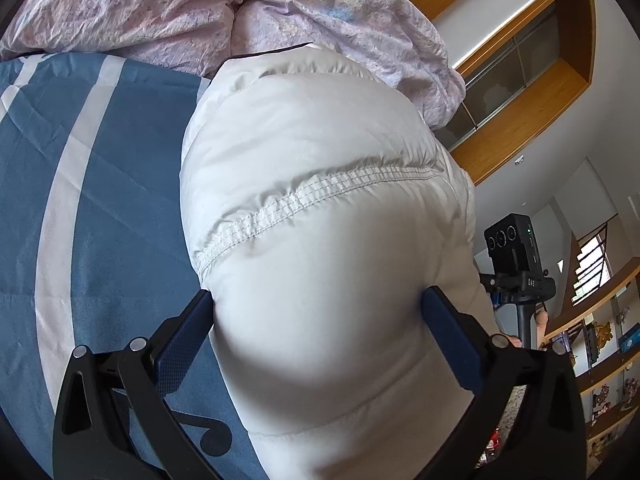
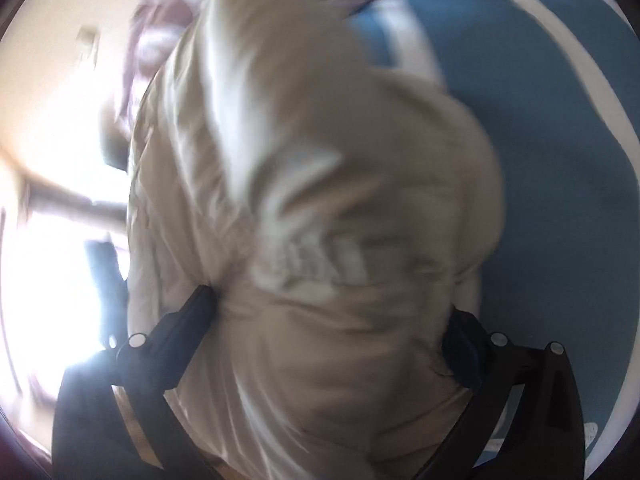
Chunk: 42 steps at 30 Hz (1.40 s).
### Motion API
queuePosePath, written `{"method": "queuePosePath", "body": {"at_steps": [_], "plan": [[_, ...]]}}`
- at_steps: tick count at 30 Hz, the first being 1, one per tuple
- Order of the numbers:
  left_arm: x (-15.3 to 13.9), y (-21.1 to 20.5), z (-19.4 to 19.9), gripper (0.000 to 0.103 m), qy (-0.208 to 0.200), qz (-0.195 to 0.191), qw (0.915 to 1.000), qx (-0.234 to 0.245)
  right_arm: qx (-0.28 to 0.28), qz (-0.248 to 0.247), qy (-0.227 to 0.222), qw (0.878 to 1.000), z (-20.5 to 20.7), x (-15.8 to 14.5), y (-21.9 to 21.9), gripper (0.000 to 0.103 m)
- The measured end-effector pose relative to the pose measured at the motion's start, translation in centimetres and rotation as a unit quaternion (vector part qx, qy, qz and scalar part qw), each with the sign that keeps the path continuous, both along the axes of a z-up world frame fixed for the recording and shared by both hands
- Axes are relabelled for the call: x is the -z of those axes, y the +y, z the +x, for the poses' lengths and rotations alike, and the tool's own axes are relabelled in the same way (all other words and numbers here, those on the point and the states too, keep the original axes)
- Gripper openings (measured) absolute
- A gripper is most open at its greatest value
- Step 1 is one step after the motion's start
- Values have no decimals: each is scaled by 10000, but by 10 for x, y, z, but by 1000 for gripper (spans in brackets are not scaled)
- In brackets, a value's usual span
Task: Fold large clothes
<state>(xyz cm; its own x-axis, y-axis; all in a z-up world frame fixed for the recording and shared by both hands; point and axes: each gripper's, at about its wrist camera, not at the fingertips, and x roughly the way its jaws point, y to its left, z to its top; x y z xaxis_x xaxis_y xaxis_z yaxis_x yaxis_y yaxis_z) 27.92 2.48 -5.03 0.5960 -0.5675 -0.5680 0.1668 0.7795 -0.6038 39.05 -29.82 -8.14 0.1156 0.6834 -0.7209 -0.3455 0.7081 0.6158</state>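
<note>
A puffy white quilted jacket (image 1: 320, 200) lies bundled on a blue bed sheet (image 1: 100, 200) with white stripes. My left gripper (image 1: 316, 304) stands with its jaws spread wide, and the jacket bulges between them and touches both pads. In the blurred right wrist view the same jacket (image 2: 320, 200) fills the gap of my right gripper (image 2: 332, 312), whose jaws are also spread as wide as they go. Past the jacket's right edge, the left wrist view shows the right gripper's black camera body (image 1: 516, 256) and part of a hand (image 1: 540, 320).
A crumpled pink quilt (image 1: 160, 8) is heaped on the bed behind the jacket. Wooden wall cabinets (image 1: 540, 92) and shelves of small items (image 1: 600, 360) stand beyond the bed. A bright window (image 2: 40, 280) is on the left; the blue sheet (image 2: 540, 160) spreads to the right.
</note>
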Motion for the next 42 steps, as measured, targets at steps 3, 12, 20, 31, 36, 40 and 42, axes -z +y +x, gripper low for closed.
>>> {"method": "queuePosePath", "body": {"at_steps": [3,12,20,31,36,40,42], "plan": [[3,2,4,102,34,-80,9999,62,-23,85,130,9999,6,5,1,101],[-2,-8,-3,89,-313,-112,9994,91,-136,842,-404,9955,-4,6,1,85],[-26,8,-6,76,-660,-130,9977,-15,-286,1219,-744,9893,-7,-10,14,60],[-52,89,-12,76,-950,157,9916,-862,-804,1083,-1057,9852,33,-44,128,60],[-49,128,-7,76,-884,327,9881,-1212,-955,967,-1067,9850,53,-46,179,60],[-47,149,-7,76,-829,339,9866,-1366,-1015,864,-1148,9844,63,-50,206,59],[-44,155,-8,76,-818,321,9860,-1415,-1012,828,-1183,9843,68,-50,215,59]]}}
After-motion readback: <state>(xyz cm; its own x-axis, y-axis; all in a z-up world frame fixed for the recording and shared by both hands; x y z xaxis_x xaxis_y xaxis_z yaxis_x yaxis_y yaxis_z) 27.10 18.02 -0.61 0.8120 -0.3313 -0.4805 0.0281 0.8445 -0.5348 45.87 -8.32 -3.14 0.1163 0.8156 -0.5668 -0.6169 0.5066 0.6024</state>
